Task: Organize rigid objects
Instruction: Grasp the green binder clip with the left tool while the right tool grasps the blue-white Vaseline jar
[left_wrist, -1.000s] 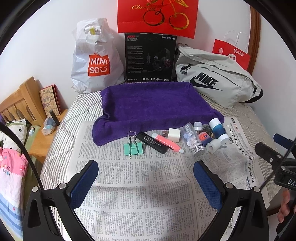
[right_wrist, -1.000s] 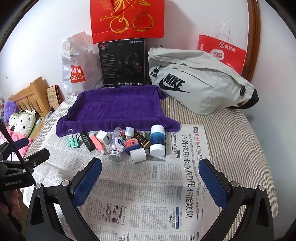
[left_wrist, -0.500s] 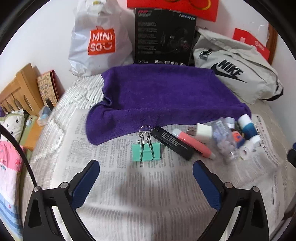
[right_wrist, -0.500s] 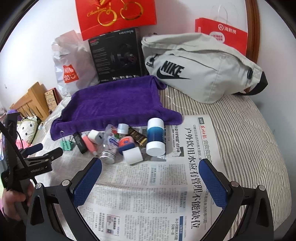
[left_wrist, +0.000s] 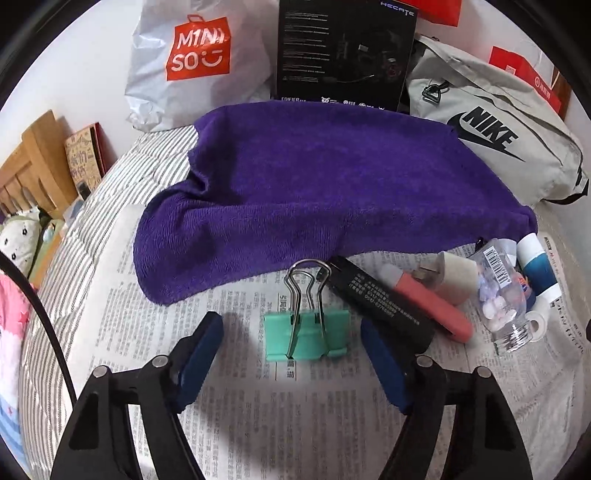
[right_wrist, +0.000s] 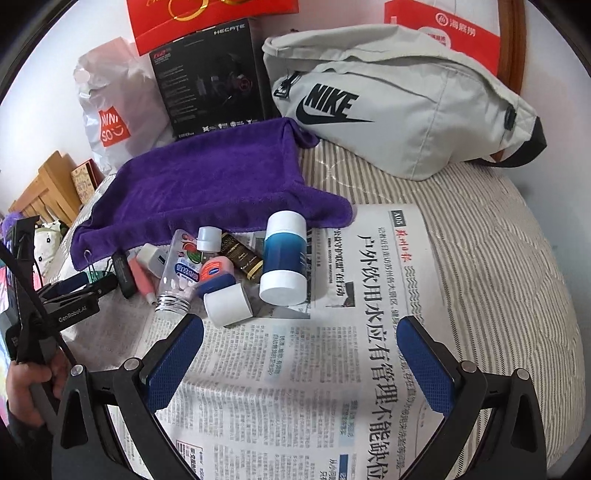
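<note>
Jaws on the left gripper (left_wrist: 291, 354) are standing wide open and have been closing in on the green binder clip (left_wrist: 306, 332), which is now lying between them on the newspaper (left_wrist: 258, 424); a grasp looks imminent. Right gripper (right_wrist: 299, 354) is hanging open too, empty, near the blue bottle (right_wrist: 283, 258). Everything is sitting on a striped bed (right_wrist: 498, 258), purple towel (left_wrist: 314, 184) behind.

Both wrist views face 12 o'clock across the bed; the left sits nearer, sharing the purple towel (left_wrist: 332, 192) (right_wrist: 207, 181).
</note>
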